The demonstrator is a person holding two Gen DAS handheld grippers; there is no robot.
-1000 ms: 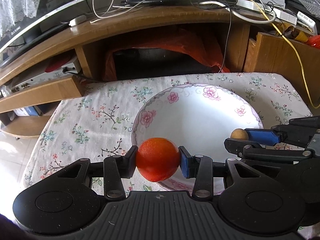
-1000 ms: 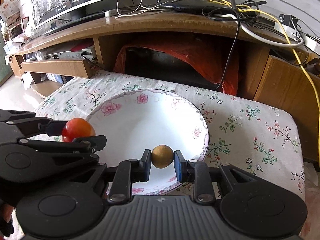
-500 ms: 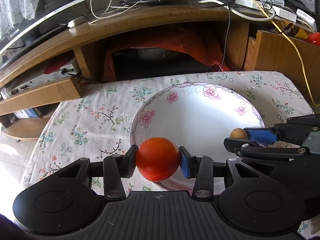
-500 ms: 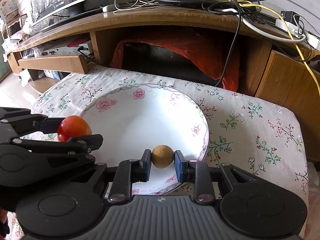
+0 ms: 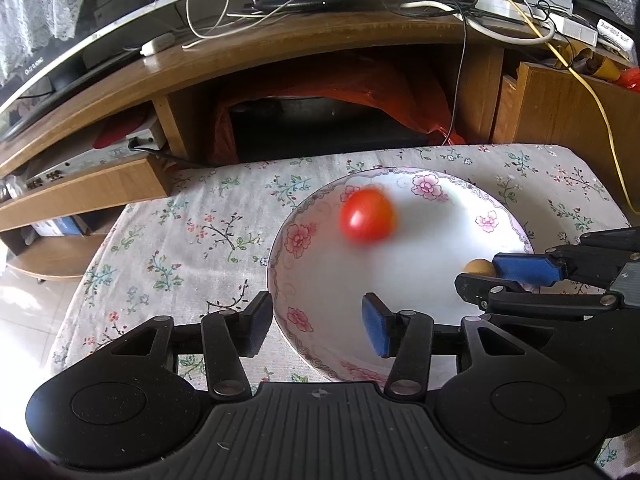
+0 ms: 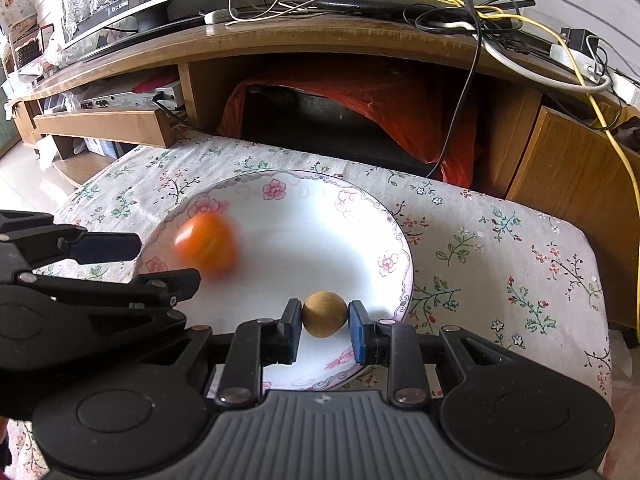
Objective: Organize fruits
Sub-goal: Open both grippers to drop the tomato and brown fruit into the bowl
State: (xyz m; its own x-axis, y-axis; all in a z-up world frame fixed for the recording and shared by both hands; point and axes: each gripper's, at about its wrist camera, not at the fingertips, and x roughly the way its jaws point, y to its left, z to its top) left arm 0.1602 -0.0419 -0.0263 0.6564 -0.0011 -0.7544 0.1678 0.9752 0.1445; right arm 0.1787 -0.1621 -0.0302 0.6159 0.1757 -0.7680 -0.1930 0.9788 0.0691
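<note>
A red tomato (image 5: 366, 216) (image 6: 206, 246), blurred by motion, lies free inside the white flowered plate (image 5: 500, 208) (image 6: 288, 184). My left gripper (image 5: 316, 324) (image 6: 160, 264) hangs over the plate's near left rim, its jaws opening with nothing between them. My right gripper (image 6: 324, 324) (image 5: 486, 276) is shut on a small round tan fruit (image 6: 324, 314) (image 5: 478, 267) above the plate's near right part.
The plate rests on a low table with a floral cloth (image 5: 180, 240) (image 6: 500, 264). Behind it stands a wooden TV cabinet (image 5: 280, 52) (image 6: 320, 40) with cables, a TV and an orange-covered box in its opening. The table edge drops to floor on the left.
My left gripper has let go of the tomato, which has dropped into the plate and rolled away from the jaws. The right gripper still holds the tan fruit in place.
</note>
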